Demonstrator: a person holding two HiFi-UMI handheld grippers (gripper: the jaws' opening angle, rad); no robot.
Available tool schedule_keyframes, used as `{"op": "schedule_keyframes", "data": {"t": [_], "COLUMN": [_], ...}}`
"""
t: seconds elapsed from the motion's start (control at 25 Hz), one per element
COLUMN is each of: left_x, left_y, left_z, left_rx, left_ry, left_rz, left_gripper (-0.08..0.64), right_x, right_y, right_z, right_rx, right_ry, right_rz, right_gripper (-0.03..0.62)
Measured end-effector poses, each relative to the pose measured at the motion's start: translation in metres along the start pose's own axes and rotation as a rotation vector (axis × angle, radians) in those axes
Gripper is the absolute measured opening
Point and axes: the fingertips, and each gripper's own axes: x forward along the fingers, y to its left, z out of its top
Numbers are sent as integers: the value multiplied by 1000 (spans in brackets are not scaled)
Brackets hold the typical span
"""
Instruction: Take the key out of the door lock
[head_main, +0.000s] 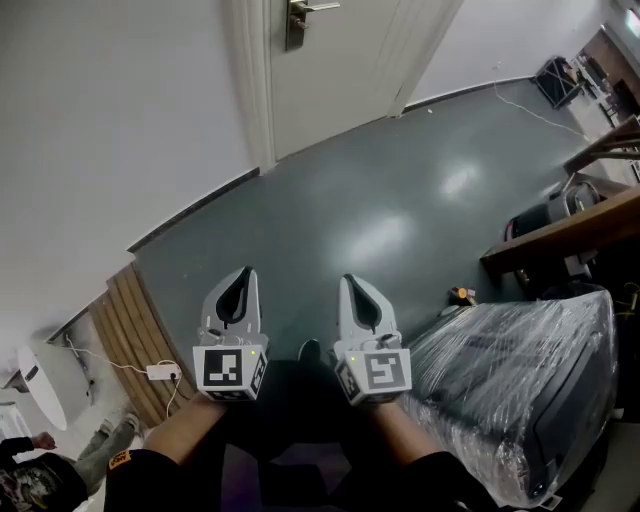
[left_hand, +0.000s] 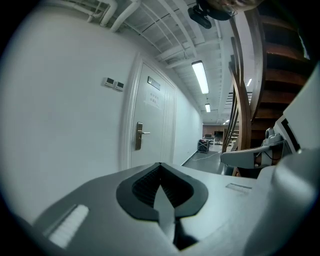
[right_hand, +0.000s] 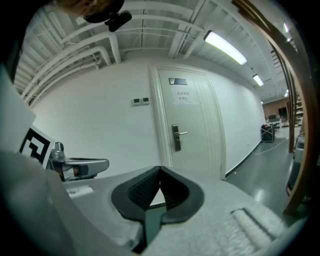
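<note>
i am at the approach, nothing more; the door stands shut across a stretch of bare floor, well apart from both my tools; its lock plate sits near the door's left edge, with the handle sticking out level to the right from the plate's upper part; the key ought to be in the plate below that handle, but it is too small to make out in any view, so i cannot say how it sits; my left gripper and right gripper are held out side by side in front of me, near each other, tipped a little downward and aimed roughly at the door; the left one has its jaws brought together, tips meeting, with nothing between them; the right one is the same, pressed closed and empty; so the step in hand, as i judge it, is getting to the door, and no part of the pulling has begun; the next move calls for walking up until the plate is within reach, lifting one gripper to the height of the lock, and spreading its jaws before they arrive, since closed as they are they could not take the key's head; i would lead with the right, as its view has the plate near the middle; the wall left of the door leaves the left gripper room to keep clear.
</note>
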Motion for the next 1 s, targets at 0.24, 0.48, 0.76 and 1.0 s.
{"op": "schedule_keyframes", "data": {"t": [0.24, 0.48, 0.76, 1.0], "left_x": [28, 60, 130, 217], "left_y": [-35, -49, -33, -4], "left_z": [9, 8, 2, 24], "left_rx": [0, -7, -16, -33], "left_ry": [-34, -22, -11, -24], "left_rz": [-8, -17, -47, -80], "left_gripper": [17, 17, 17, 17], "right_x": [6, 23, 79, 162], "right_y": [-39, -68, -95, -113], "right_z": [11, 17, 17, 41], "right_rx": [-27, -26, -30, -49], "right_ry": [-27, -24, -2, 19], "right_rz": [-8, -17, -48, -64], "right_gripper": [-8, -8, -8, -8]}}
